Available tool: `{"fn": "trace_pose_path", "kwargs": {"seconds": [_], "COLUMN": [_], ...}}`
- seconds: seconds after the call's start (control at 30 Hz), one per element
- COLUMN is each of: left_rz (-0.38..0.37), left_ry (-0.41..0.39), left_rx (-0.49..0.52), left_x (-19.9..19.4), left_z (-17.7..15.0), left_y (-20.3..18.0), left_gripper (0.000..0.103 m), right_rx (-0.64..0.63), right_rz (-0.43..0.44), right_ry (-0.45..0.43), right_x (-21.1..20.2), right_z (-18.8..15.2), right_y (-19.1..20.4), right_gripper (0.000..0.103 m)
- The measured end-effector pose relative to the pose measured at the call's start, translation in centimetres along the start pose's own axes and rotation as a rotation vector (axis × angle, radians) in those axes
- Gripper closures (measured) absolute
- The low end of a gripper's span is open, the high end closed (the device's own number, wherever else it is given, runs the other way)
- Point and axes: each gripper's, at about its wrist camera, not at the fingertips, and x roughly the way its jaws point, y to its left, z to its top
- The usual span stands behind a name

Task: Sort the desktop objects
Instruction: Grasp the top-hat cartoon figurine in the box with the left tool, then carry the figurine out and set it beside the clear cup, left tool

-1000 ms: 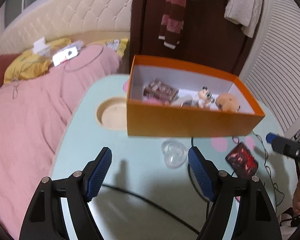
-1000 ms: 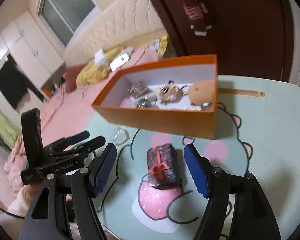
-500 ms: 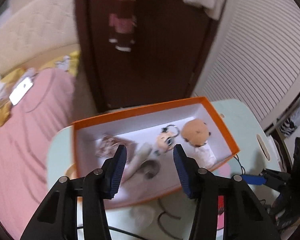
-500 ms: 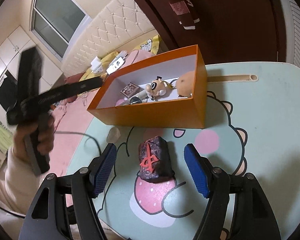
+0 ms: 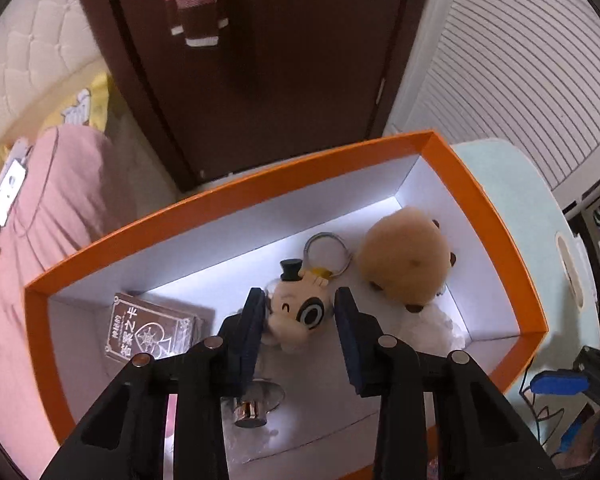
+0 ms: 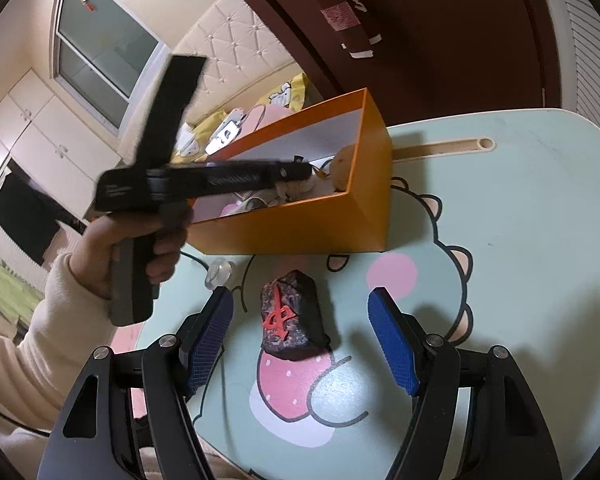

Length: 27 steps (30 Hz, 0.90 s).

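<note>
An orange box [image 5: 484,200] with a white inside holds a cream cartoon keychain doll [image 5: 300,312], a tan round plush [image 5: 404,264], a brown card pack [image 5: 148,330] and a small metal cap [image 5: 252,410]. My left gripper [image 5: 300,320] reaches into the box, its jaws open on either side of the doll; contact is unclear. My right gripper [image 6: 300,340] is open above the table, with a dark block with a red character [image 6: 290,316] lying between its fingers. The box [image 6: 300,224] and the left gripper's body [image 6: 204,184] also show in the right wrist view.
A mint table [image 6: 520,208] with a cartoon print carries the box. A small clear cup [image 6: 219,272] lies near the box's front. A dark door [image 5: 260,60] stands behind and a pink bed [image 5: 60,192] lies to the left. A black cable [image 6: 196,258] runs by the cup.
My left gripper rose from the table, moved forward over the box and dropped in around the doll, its jaws narrower than before. My right gripper stayed over the dark block.
</note>
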Motion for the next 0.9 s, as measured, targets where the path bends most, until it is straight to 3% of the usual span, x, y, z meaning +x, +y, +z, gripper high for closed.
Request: {"fn": "trace_pose_path", "kwargs": {"seconds": [0.33, 0.67, 0.9], "left_rz": [-0.026, -0.076, -0.098], "left_ry": [-0.073, -0.281, -0.355], "left_rx": [-0.050, -0.147, -0.182], "left_x": [-2.1, -11.2, -16.0], "left_z": [-0.4, -2.2, -5.3], "left_y": [0.5, 2.8, 4.1], "left_gripper": [0.070, 0.070, 0.070], "right_rx": [0.003, -0.016, -0.047], "right_rz": [-0.006, -0.023, -0.027], "right_ry": [0.008, 0.022, 0.037], "right_x": [0.1, 0.4, 0.8], "right_z": [0.0, -0.1, -0.4], "right_y": [0.0, 0.6, 1.5], "right_gripper": [0.032, 0.032, 0.032]}}
